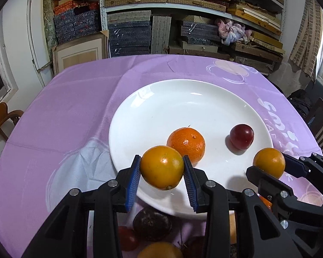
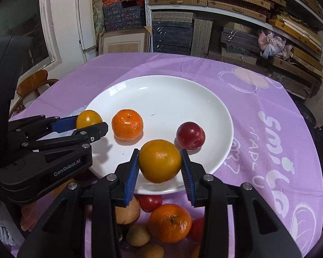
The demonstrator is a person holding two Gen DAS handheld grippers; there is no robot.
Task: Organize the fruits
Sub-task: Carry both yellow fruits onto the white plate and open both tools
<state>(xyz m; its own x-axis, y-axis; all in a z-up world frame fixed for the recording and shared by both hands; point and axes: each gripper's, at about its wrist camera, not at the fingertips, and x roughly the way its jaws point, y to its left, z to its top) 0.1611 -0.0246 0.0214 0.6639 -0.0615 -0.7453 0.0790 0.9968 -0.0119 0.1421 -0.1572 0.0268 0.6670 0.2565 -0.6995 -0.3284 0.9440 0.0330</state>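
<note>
Ahead of the left hand-held gripper (image 1: pixel 162 168), on the plate (image 1: pixel 161 99): mandarin (image 1: pixel 186 143) and plum (image 1: pixel 241 137). Both clamped, left on one orange (image 1: pixel 161 167), right hand-held gripper (image 2: pixel 159 164) on another orange (image 2: pixel 159 161). Beneath them, loose fruit (image 2: pixel 169 222) left on the desk (image 1: pixel 53 118).

White lettering on the black body of the left hand-held gripper (image 2: pixel 92 126) reads "GenRobot.AI" — clear in the right wrist view. The purple tablecloth (image 2: pixel 269 99) carries large white print that seems to begin "smile", with smaller characters beside it — too distorted to read.
</note>
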